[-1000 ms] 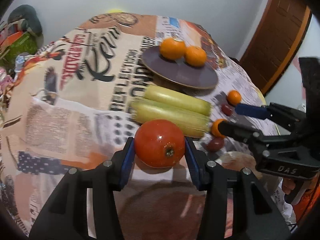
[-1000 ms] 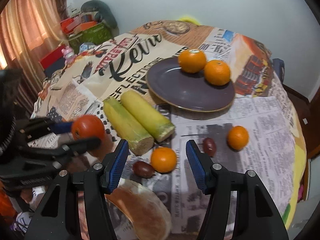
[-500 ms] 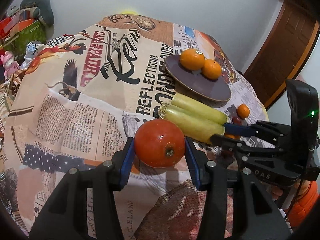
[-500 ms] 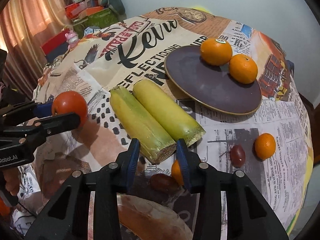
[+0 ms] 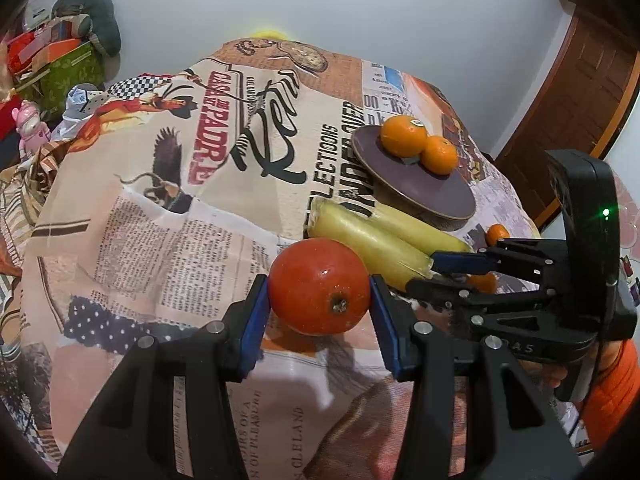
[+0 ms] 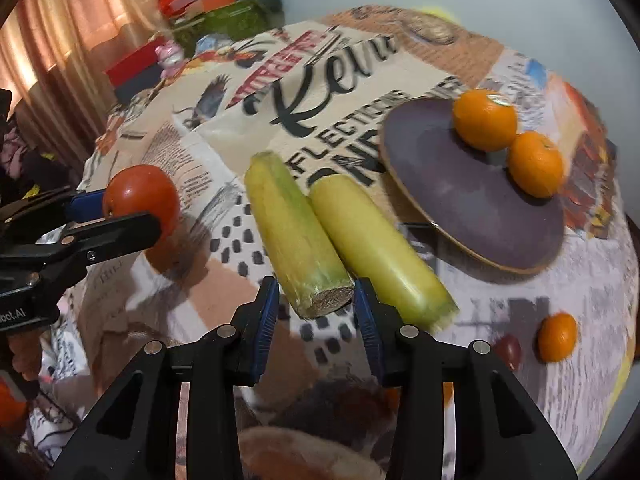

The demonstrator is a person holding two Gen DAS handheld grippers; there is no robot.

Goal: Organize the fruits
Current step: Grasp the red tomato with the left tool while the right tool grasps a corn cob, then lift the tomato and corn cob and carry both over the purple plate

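I've got the left gripper point(image 5: 319, 306) pinching the tomato point(image 5: 319, 286) above the tablecloth point(image 5: 160, 216), right gripper point(image 6: 316, 310) jaws opening around the corn cob point(image 6: 298, 236) butt, so it may slip.

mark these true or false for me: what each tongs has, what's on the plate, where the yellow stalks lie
1. The left tongs grip a round red fruit. True.
2. The round dark purple plate holds three oranges. False: two round oranges sit on it.
3. The two yellow-green cut stalks lie on the plate. False: they lie side by side on the printed tablecloth, beside the plate.
4. A stalk's cut end sits between the right tongs. True.
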